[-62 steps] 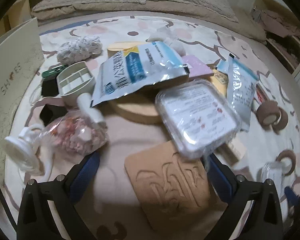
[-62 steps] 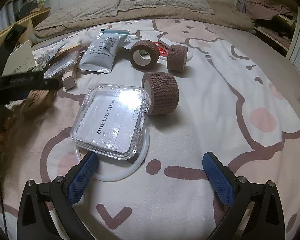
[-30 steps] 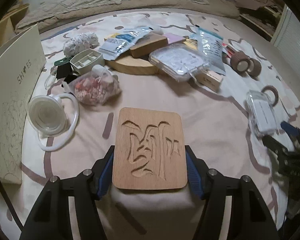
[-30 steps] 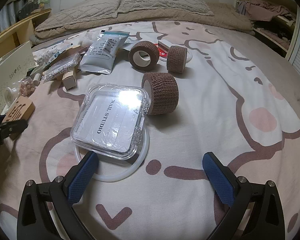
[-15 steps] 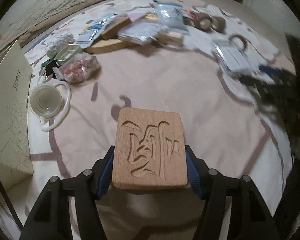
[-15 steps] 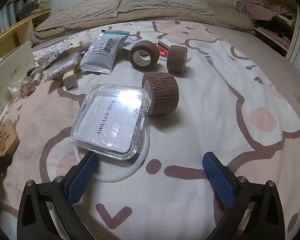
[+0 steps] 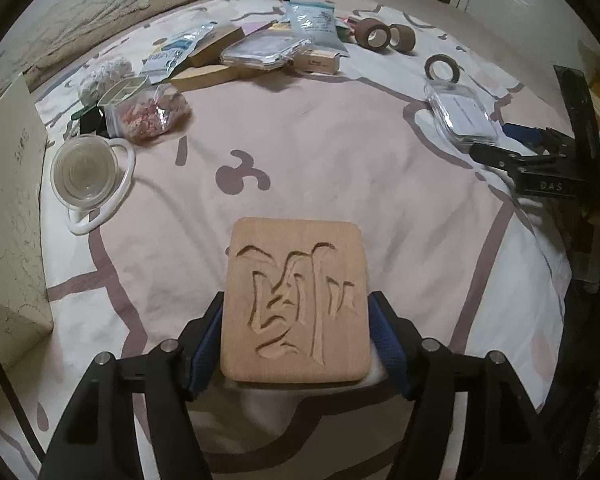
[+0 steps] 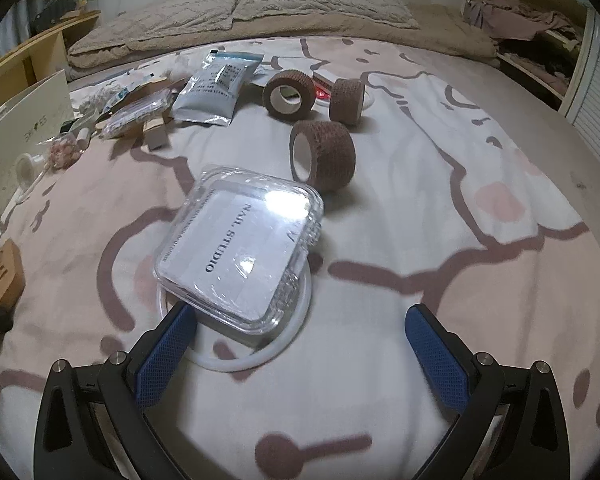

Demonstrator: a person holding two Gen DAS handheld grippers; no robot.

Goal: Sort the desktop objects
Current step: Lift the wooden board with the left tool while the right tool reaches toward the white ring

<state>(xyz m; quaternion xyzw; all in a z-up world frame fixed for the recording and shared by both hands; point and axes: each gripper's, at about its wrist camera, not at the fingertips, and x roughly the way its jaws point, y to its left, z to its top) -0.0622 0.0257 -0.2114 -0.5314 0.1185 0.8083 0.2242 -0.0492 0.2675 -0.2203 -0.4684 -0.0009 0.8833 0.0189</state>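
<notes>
From the left wrist view, your left gripper (image 7: 296, 340) has the carved wooden plaque (image 7: 296, 300) between its blue pads, and the jaws are opening at this moment; a narrow gap seems to show on each side, so the hold looks already released. The plaque lies low over the bed (image 7: 340, 152), well apart from the pile at the far side. To do this step well, let the jaws part fully before you lift, then draw straight back so a pad does not drag the plaque askew. In this view I count one plaque, one clear cup (image 7: 85, 172) with its white ring, one bag of pink pieces (image 7: 146, 114), three brown tape rolls and one clear case (image 7: 462, 114).

From the right wrist view, your right gripper (image 8: 300, 356) stands with jaws wide apart and nothing between the pads; its left pad is just beside the near corner of the clear case (image 8: 240, 252), which sits on a white ring (image 8: 260, 356). Three brown rolls (image 8: 324, 156) lie beyond it, with one grey pouch (image 8: 216, 88) further back. The plaque (image 8: 0, 278) shows at the left edge.
</notes>
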